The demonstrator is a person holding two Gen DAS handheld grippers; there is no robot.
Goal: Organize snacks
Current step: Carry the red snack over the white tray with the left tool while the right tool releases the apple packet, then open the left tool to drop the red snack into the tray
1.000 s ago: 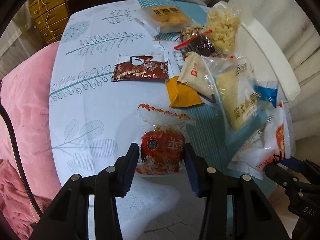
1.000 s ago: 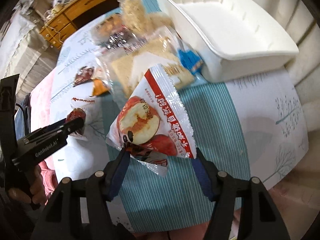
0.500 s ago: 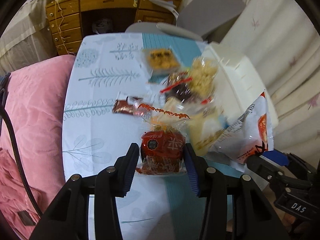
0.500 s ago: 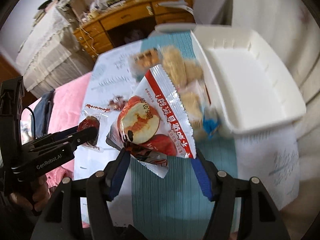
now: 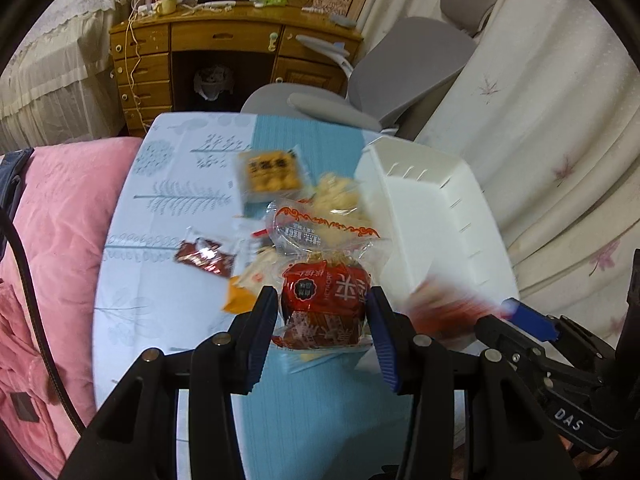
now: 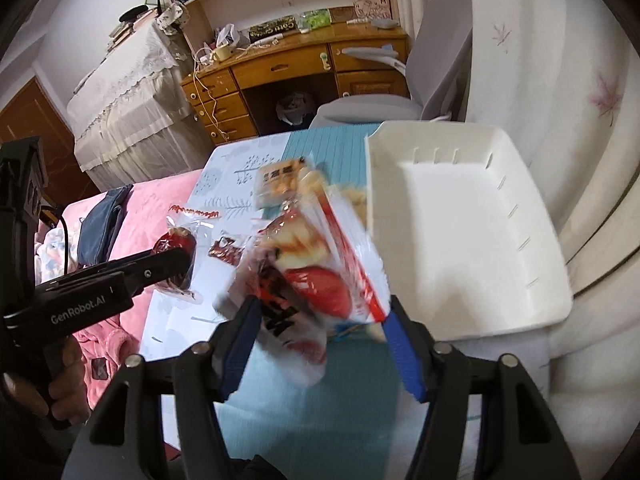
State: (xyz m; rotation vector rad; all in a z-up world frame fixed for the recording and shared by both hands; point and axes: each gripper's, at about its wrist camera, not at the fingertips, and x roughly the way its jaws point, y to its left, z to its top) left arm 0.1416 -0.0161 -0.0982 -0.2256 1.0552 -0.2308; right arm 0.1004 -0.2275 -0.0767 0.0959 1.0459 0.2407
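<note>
Left gripper (image 5: 322,322) is clamping the red snack pack (image 5: 325,300), right gripper (image 6: 320,334) is closing around the blurred apple bag (image 6: 316,276) beside the white bin (image 6: 472,240).

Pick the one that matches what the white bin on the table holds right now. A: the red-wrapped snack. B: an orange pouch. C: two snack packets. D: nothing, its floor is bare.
D: the white bin shows only its bare white floor and slotted walls, while the red-wrapped snack sits between the left claw's pads, outside the bin, with other packets on the table beside the bin.
</note>
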